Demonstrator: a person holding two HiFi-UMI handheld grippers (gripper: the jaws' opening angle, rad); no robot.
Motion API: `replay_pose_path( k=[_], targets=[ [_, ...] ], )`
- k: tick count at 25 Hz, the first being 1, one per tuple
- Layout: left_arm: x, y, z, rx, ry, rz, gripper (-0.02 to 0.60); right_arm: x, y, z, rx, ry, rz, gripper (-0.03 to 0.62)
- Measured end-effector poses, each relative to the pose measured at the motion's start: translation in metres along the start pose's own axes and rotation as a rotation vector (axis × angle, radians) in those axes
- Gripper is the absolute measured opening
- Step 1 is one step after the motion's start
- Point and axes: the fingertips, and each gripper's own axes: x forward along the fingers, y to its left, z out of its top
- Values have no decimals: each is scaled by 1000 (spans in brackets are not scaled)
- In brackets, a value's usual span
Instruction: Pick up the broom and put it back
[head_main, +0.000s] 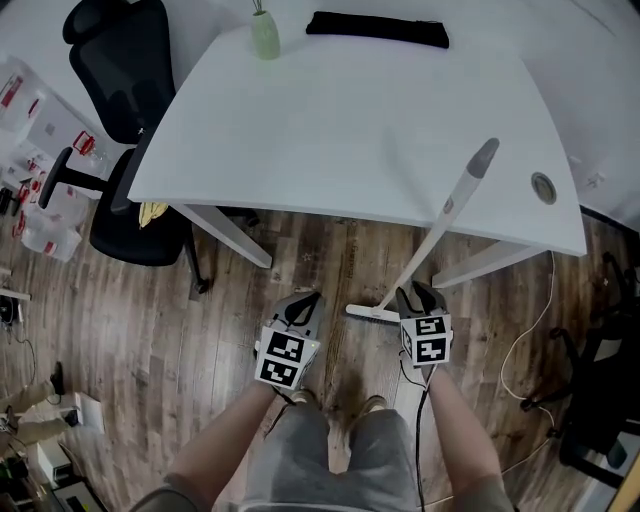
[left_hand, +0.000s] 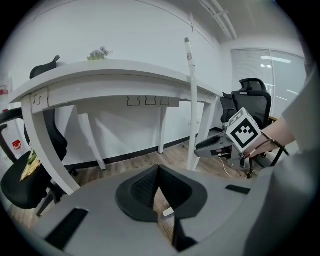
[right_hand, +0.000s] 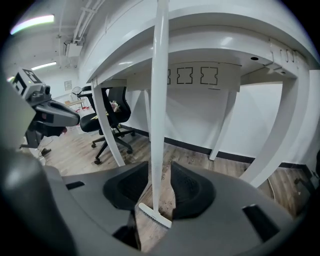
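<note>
The right gripper (head_main: 420, 297) stands at the lower part of the broom (head_main: 440, 215), its jaws set apart with the white shaft running up between them. In the right gripper view the shaft passes between the two dark pads (right_hand: 131, 186) with a thin strip of floor showing on either side of it. The jaws bracket the shaft without clamping it (the gap looks a little wider on the right-hand pad's side).

The broom's flat white head (head_main: 372, 314) rests on the wooden floor (head_main: 150, 330) just in front of the person's shoes (head_main: 375, 404). The broom leans up and away, so that its upper shaft lies against the front edge of the white desk (head_main: 350, 130) and the grey handle end rises above the desktop.

The left gripper (head_main: 303, 303) hovers just beside the broom head, to its left and apart from it. Its jaws are closed tip to tip with nothing held. In the left gripper view its pads (left_hand: 142, 190) meet at their far end, and only a sliver of floor and a corner of the white broom head show through the narrow wedge below.

At the desk's far edge stand a pale green vase (head_main: 265, 38) and a long black bar (head_main: 377, 29). A black office chair (head_main: 125, 60) sits at the desk's left end.
</note>
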Motion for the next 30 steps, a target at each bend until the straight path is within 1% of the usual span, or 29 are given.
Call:
replay_pose_path(
  k=[4,7,10,14,16,20,21,24,27,30],
  targets=[
    [-12,-1,11,-2,19,-6,16,-24,-2,9,50,6,4,159],
    [-30,-4,31,17,21,-11,16,-53,1,29,57,4,16,158],
    [-53,-5,58,40,5,-11,16,-86,7,59,58,-11,34,145],
    [-88,-3,103,52,-27,-10,15,-134,15,113,77,-60,59,118],
    [-107,-2,129,61,-51,-7,15,-160,21,142,87,-92,75,92],
    [-148,-5,182,72,-104,-9,15,-216,31,204,76,-174,95,73],
    [-158,-6,196,66,-119,-12,15,-232,34,221,69,-204,98,49],
    [-189,-7,233,33,-165,-17,15,-280,46,269,44,-295,121,38],
    [-221,-11,270,79,-216,-2,15,-329,56,312,3,-382,148,35],
    [-252,-20,303,177,-263,20,16,-372,65,345,-62,-442,148,35]
  ],
)
